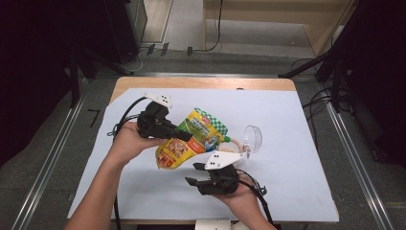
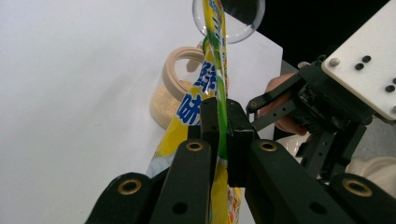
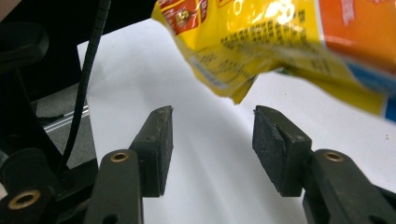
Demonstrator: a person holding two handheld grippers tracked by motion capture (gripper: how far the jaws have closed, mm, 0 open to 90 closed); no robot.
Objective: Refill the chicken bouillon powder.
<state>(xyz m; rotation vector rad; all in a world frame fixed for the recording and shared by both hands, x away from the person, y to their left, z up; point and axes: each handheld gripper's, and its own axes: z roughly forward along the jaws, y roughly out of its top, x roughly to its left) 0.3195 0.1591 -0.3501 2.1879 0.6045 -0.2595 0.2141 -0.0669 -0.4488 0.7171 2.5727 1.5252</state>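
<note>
1. High view: a white sheet (image 1: 287, 143) covers the table and takes up the middle of the frame. Just left of centre the left gripper (image 1: 184, 133), held in the person's left hand (image 1: 128, 140), points right and clamps the edge of a yellow pouch (image 1: 191, 139). The pouch hangs tilted above the sheet, its green-checked top toward the upper right and its yellow bottom corner toward the lower left.
2. Still in the high view, a jar (image 1: 233, 143) sits behind the right edge of the pouch, mostly hidden, and a clear lid (image 1: 252, 137) lies just right of it. The right gripper (image 1: 192, 174), in the right hand (image 1: 242, 196) at lower centre, points left below the pouch. Its jaws stand apart with nothing between them.
3. Left gripper view: the two black jaws meet at centre frame, pinched shut on the thin edge of the pouch (image 2: 215, 93), which runs up to the top of the frame. Behind it at centre stands the open jar (image 2: 170, 93), with pale powder inside. The lid (image 2: 233, 21) is at the top edge, and the right gripper (image 2: 261, 109) comes in from the right.
4. Right gripper view: the jaws rise from the bottom, parted and empty. The pouch (image 3: 261, 42) hangs across the top of the frame, its lower corner just above the gap, clear of both pads. The sheet (image 3: 210, 158) lies below.
</note>
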